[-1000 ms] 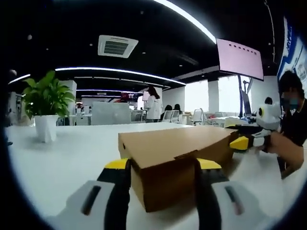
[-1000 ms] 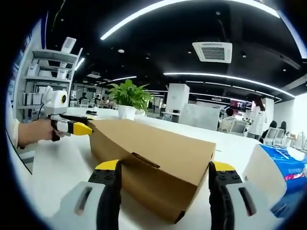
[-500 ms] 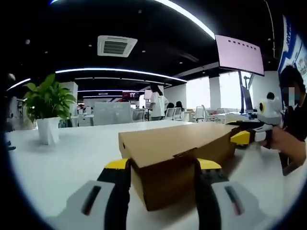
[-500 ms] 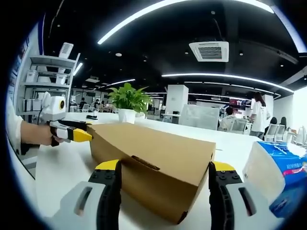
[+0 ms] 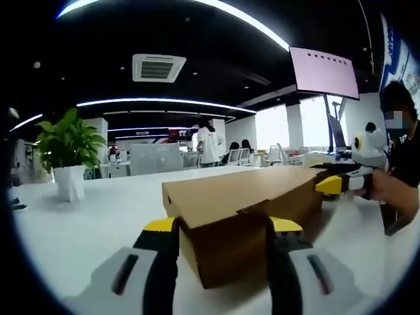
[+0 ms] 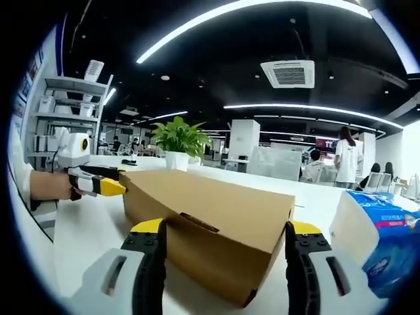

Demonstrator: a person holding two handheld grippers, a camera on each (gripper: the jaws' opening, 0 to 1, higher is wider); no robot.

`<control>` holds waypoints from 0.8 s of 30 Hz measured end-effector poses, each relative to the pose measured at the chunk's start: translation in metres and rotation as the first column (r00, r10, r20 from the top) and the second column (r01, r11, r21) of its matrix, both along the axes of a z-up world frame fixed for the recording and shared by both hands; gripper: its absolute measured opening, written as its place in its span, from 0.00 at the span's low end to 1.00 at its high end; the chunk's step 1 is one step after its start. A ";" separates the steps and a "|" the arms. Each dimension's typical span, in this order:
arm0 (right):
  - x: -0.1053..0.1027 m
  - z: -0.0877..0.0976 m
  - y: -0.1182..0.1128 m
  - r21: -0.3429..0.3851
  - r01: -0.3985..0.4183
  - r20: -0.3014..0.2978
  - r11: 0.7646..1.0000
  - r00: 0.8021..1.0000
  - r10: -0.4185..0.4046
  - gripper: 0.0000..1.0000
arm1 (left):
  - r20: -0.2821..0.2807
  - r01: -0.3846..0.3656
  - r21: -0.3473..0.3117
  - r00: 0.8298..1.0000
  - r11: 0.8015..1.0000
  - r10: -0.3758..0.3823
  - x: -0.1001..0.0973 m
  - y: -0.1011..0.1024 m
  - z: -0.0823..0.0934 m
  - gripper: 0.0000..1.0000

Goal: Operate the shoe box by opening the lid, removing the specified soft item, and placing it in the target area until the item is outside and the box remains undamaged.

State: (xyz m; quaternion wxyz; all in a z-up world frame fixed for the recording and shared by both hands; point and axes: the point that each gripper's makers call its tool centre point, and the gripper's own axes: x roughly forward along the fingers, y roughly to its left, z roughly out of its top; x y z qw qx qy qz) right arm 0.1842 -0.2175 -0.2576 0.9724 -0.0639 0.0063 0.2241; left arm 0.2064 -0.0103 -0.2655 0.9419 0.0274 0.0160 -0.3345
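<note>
The shoe box [image 5: 243,220] is sitting on the white counter [image 5: 79,230], lid down and closed, and both grippers are working at it from opposite ends. In the left gripper view, the left gripper [image 5: 222,226] is standing with its yellow-tipped jaws spread wide, one on either side of the near corner of the box, the cardboard end face rising right between them. I can't quite tell whether the jaw tips are touching the cardboard or just flanking it. Beyond the far end of the box, off past the right jaw, the right gripper [image 5: 331,185] is reaching in, held in a person's hand [image 5: 390,197], its yellow tip lying right at the lid's far edge.

Now the right gripper view: its jaws are also standing wide apart, bracketing the other end of the box [image 6: 210,220], with the small slot in the lid's front flap just ahead of the left jaw. Out past that left jaw, the left gripper [image 6: 105,186] is coming in at the far corner, its yellow tip up against the lid edge. A blue and white soft pack [image 6: 377,239] is lying beside the right jaw, near the box. A potted plant [image 6: 178,146] is standing on the counter well beyond the box.
</note>
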 end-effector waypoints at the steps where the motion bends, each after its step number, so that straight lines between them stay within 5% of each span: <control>1: -0.001 0.000 0.000 0.000 -0.001 0.005 1.000 1.000 0.001 0.75 | 0.005 -0.001 0.010 1.000 1.000 0.001 -0.002 0.000 -0.001 0.54; 6: -0.004 0.000 0.000 0.010 0.007 0.001 1.000 1.000 -0.007 0.75 | 0.014 0.005 -0.026 1.000 1.000 -0.005 -0.005 0.001 -0.001 0.53; 24: -0.020 -0.005 -0.011 -0.002 -0.018 -0.032 1.000 0.999 0.018 0.74 | 0.023 0.021 0.025 1.000 0.999 -0.021 -0.032 -0.003 -0.001 0.50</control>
